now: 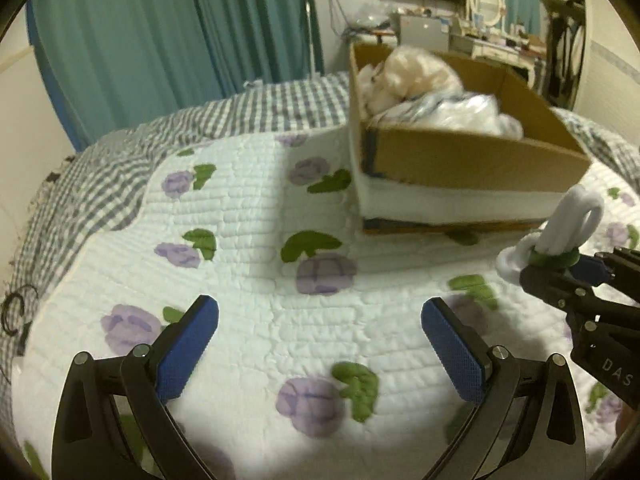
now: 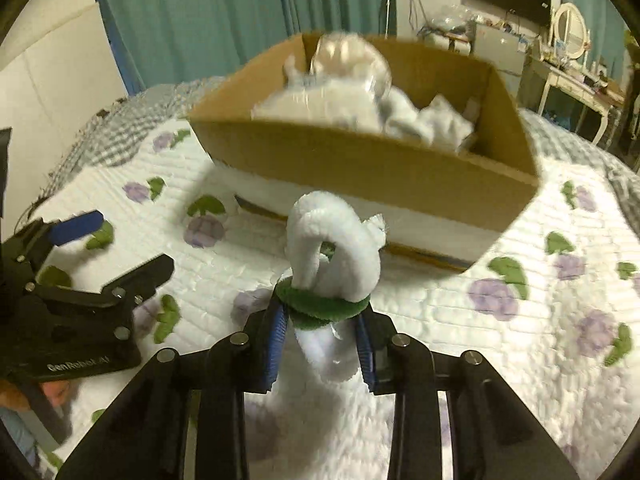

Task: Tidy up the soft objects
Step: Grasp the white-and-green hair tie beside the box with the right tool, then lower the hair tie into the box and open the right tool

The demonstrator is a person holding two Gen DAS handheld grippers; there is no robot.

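A white plush loop toy with a green fuzzy band (image 2: 334, 256) sits between the blue pads of my right gripper (image 2: 322, 320), which is shut on it just in front of the cardboard box (image 2: 360, 164). The same toy (image 1: 568, 224) and right gripper (image 1: 560, 276) show at the right edge of the left wrist view. White and cream soft items (image 1: 420, 88) fill the box (image 1: 472, 160). My left gripper (image 1: 320, 320) hangs open over the flowered quilt (image 1: 240, 240), nothing between its fingers.
The box rests on a bed covered by a white quilt with purple flowers (image 2: 520, 320) over a grey checked blanket (image 1: 100, 184). Teal curtains (image 1: 160, 40) hang behind. A dresser with a mirror (image 1: 486, 0) and a dark screen stand at the back right.
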